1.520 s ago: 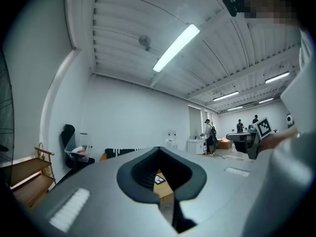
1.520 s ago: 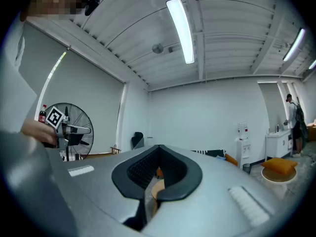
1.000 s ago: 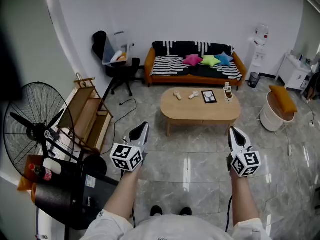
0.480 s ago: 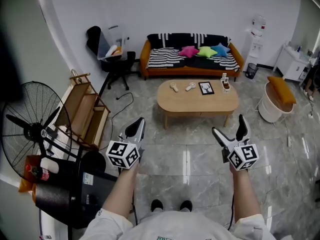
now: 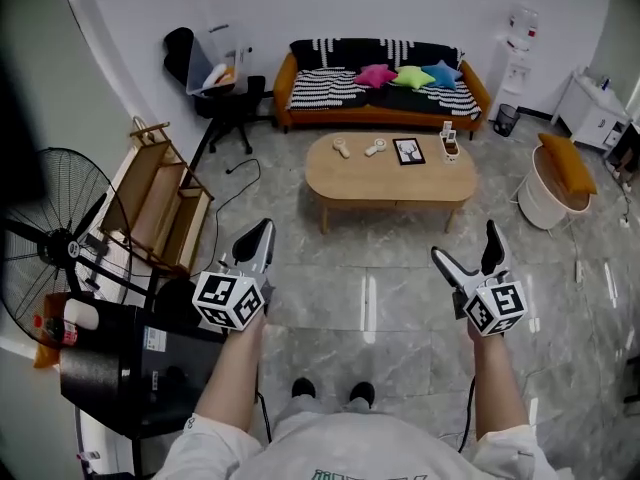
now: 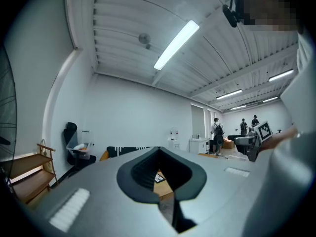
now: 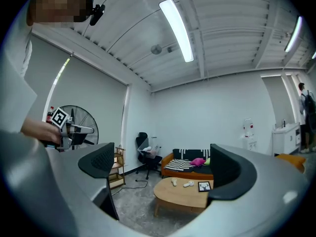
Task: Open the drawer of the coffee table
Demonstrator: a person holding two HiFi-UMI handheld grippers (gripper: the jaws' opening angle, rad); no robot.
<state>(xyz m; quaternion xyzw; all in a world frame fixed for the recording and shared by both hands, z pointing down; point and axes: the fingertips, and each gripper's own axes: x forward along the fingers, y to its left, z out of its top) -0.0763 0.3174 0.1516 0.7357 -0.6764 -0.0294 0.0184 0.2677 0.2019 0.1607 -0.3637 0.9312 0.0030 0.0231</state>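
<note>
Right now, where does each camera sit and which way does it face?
Head view: on the person's head, facing steeply down at the coffee table; both forearms, left gripper, right gripper show.
Left gripper view: on that gripper, along its shut jaws toward the table; right gripper shows.
Right gripper view: along its just-opened, empty jaws toward table and sofa; left gripper shows.
All three share the coffee table.

Head view steeply down, gripper views level, share the far coffee table [image 5: 385,180].
</note>
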